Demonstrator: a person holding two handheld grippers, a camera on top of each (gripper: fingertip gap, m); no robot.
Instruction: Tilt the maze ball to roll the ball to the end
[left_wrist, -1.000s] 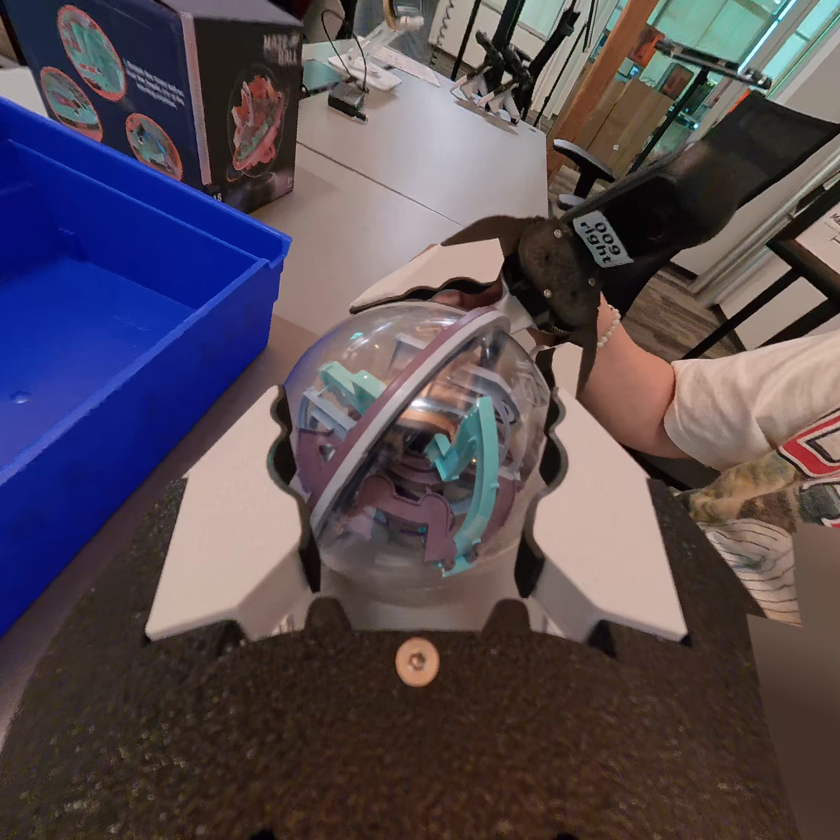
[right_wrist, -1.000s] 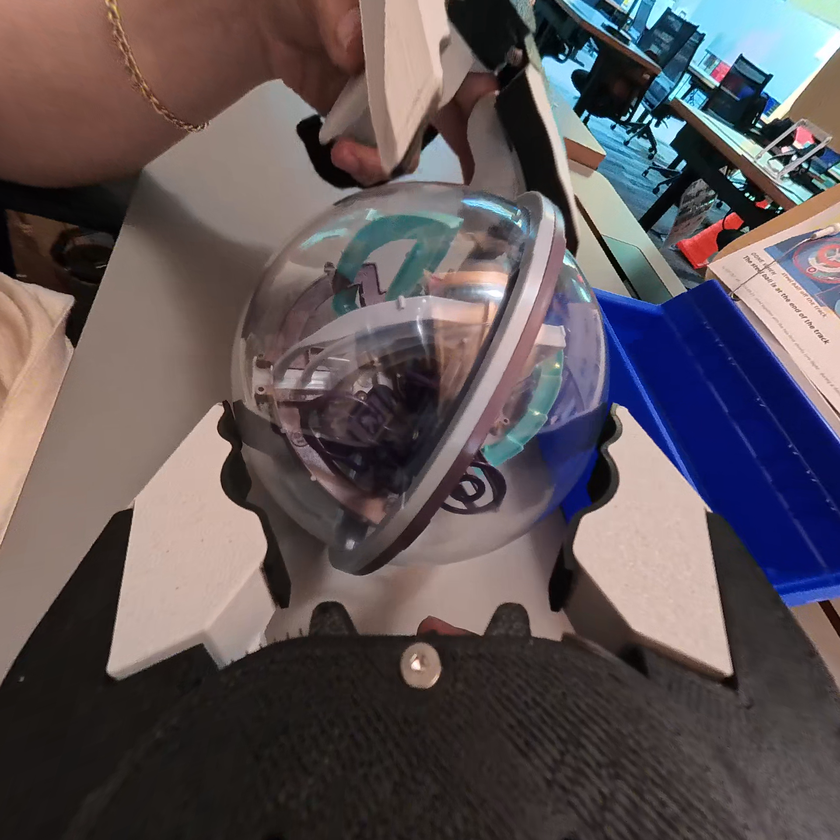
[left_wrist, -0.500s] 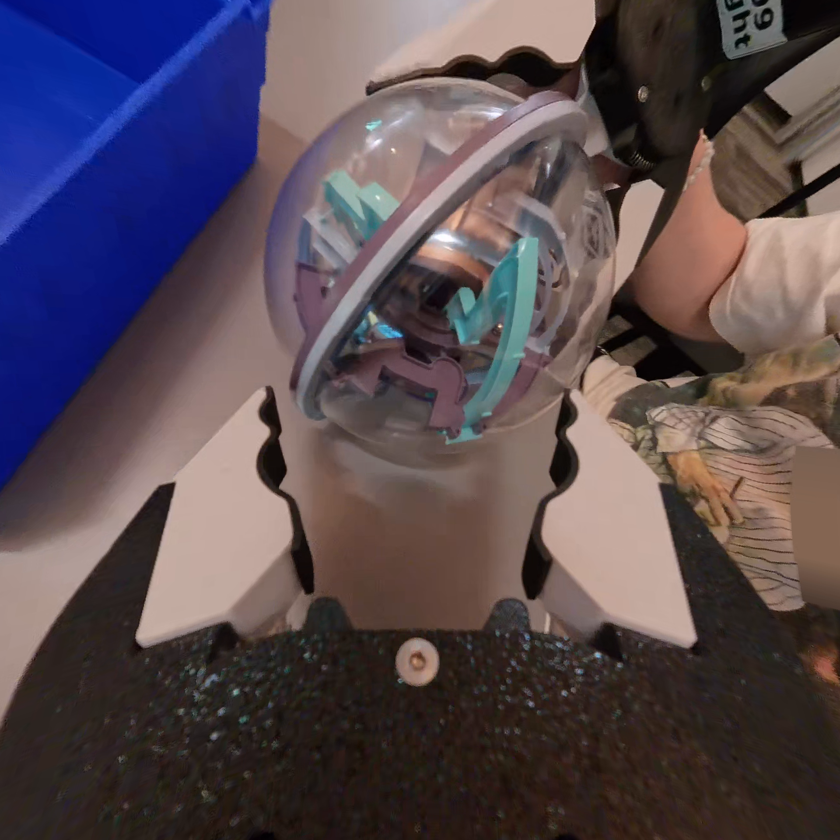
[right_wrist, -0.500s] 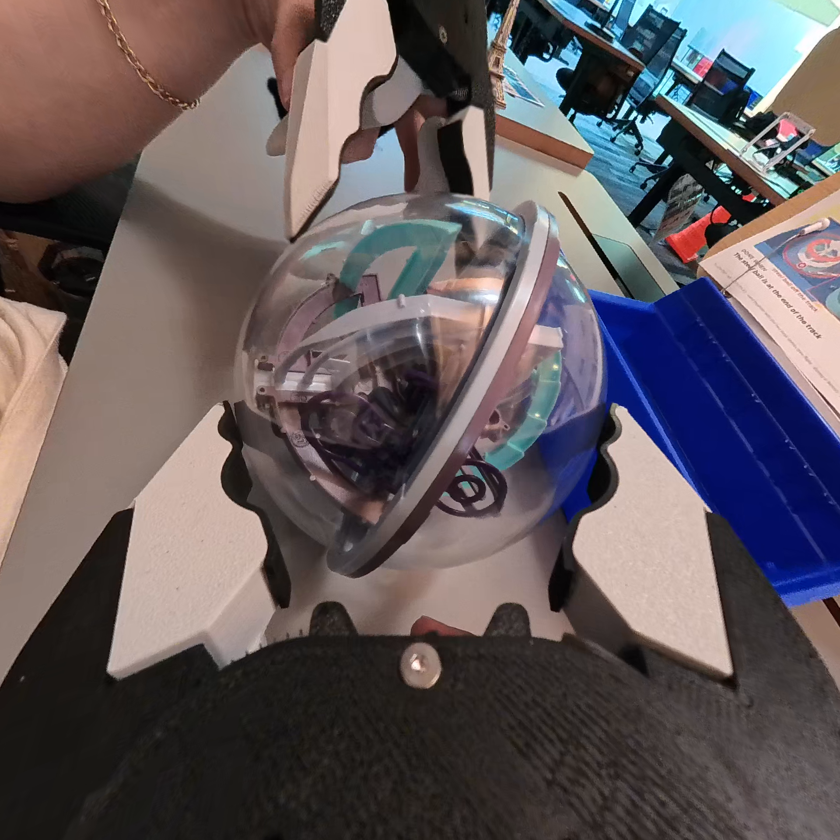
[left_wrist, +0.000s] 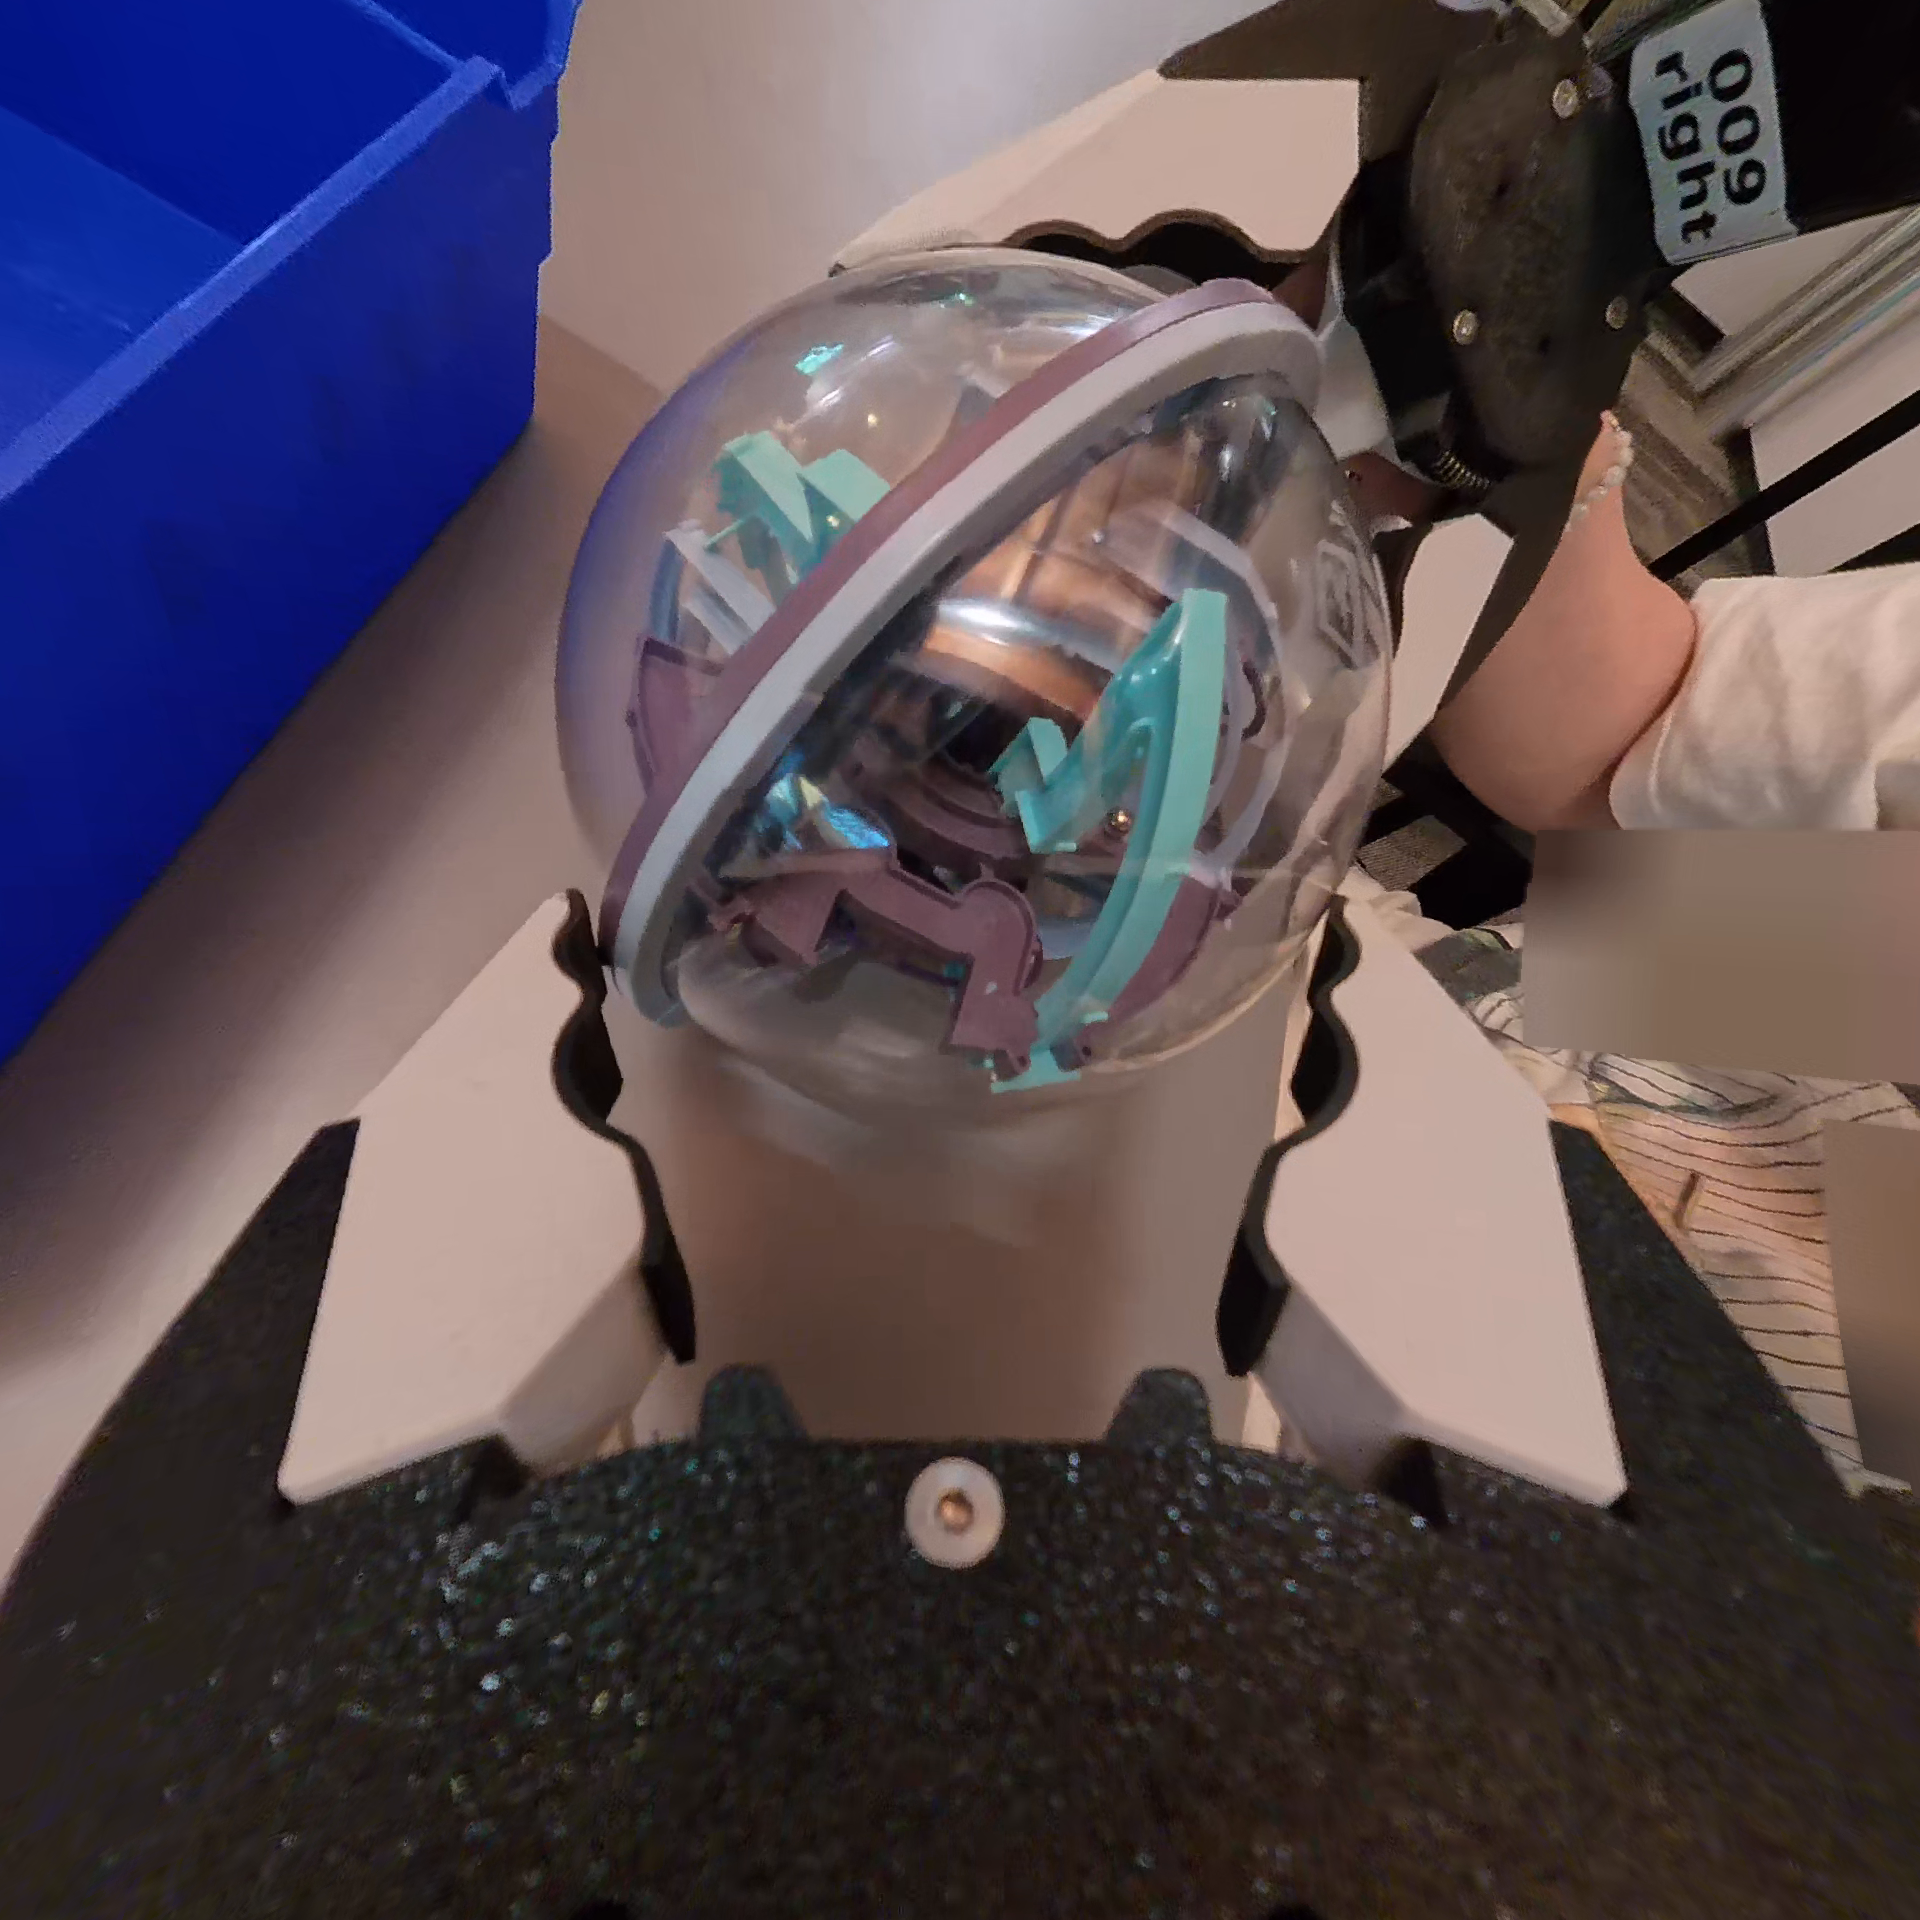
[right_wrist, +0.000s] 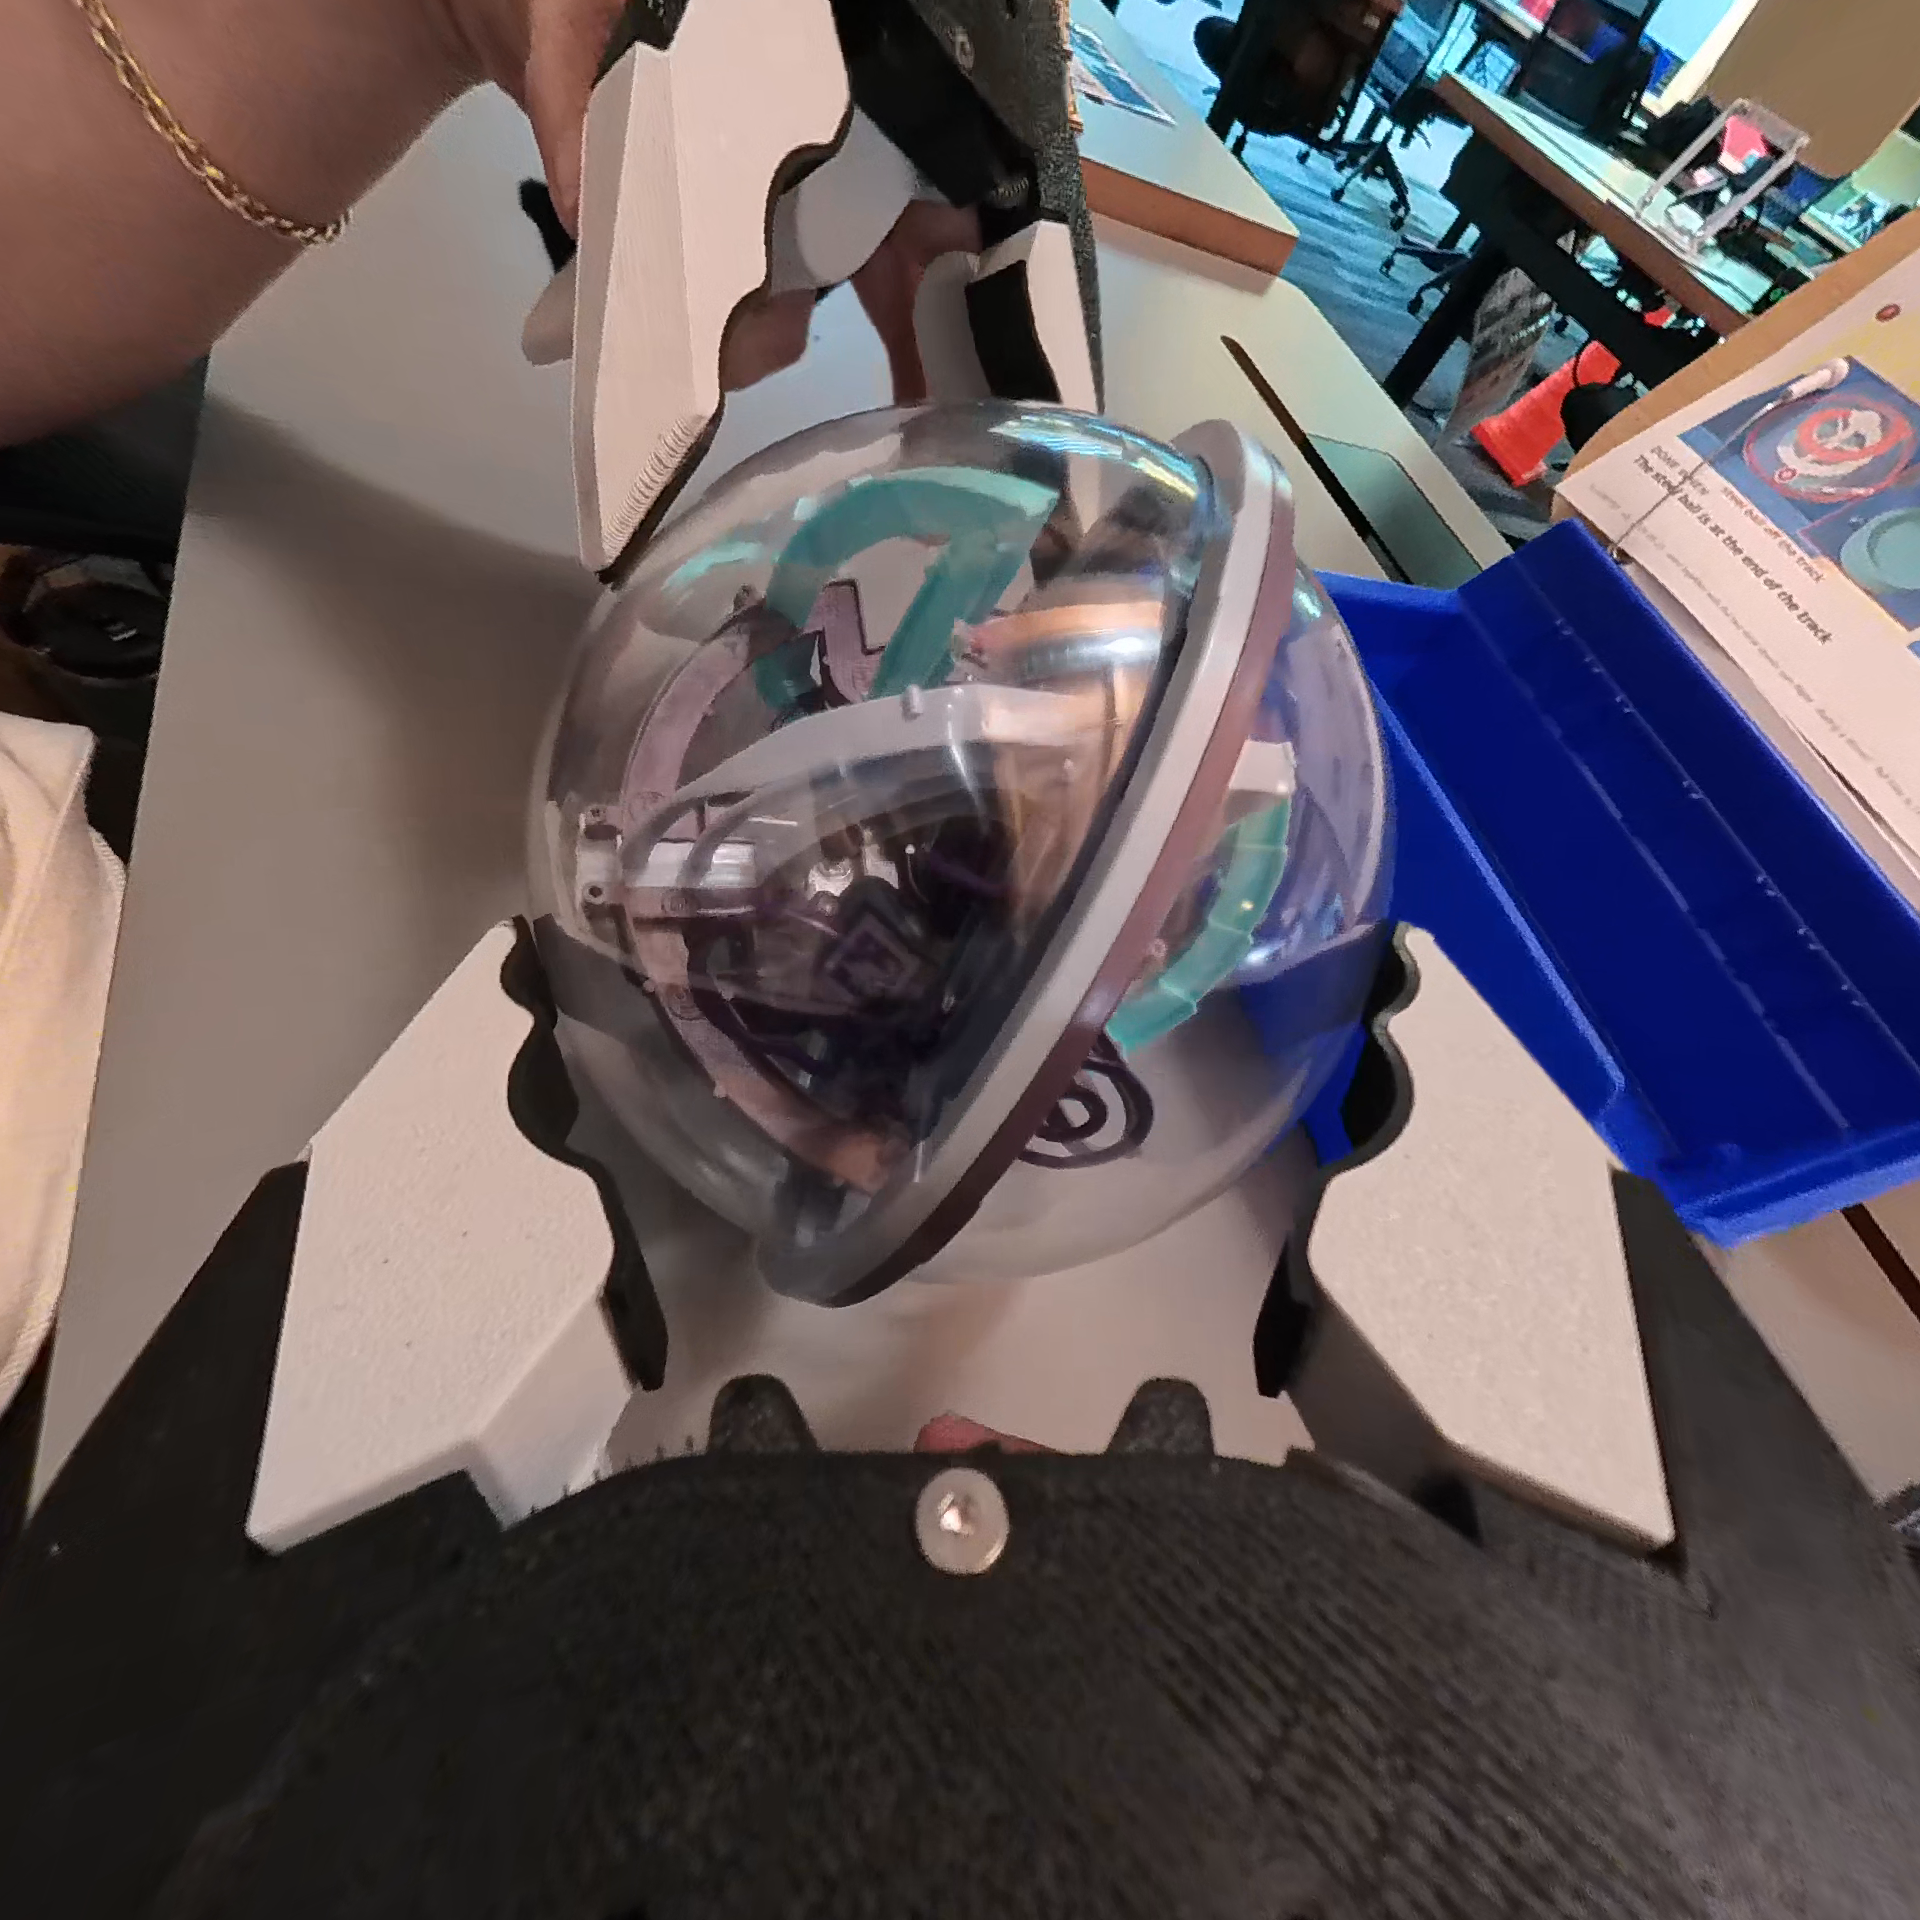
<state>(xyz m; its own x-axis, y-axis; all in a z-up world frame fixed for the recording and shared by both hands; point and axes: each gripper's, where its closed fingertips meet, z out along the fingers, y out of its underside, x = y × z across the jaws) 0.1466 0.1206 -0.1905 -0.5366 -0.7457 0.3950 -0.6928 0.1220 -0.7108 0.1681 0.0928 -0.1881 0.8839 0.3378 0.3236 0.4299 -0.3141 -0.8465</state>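
Left claw (left_wrist: 961, 920) has slid back, still wide, tips barely at the maze ball (left_wrist: 966, 644). Right claw (right_wrist: 958, 940) alone clamps it above the surface (right_wrist: 312, 623), so tilting's its job now.

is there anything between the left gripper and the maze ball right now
Nothing visible. The maze ball sits right at the left gripper's open fingertips, with only bare table behind them. The right gripper clamps it from the opposite side, and the blue bin stands off to the side.
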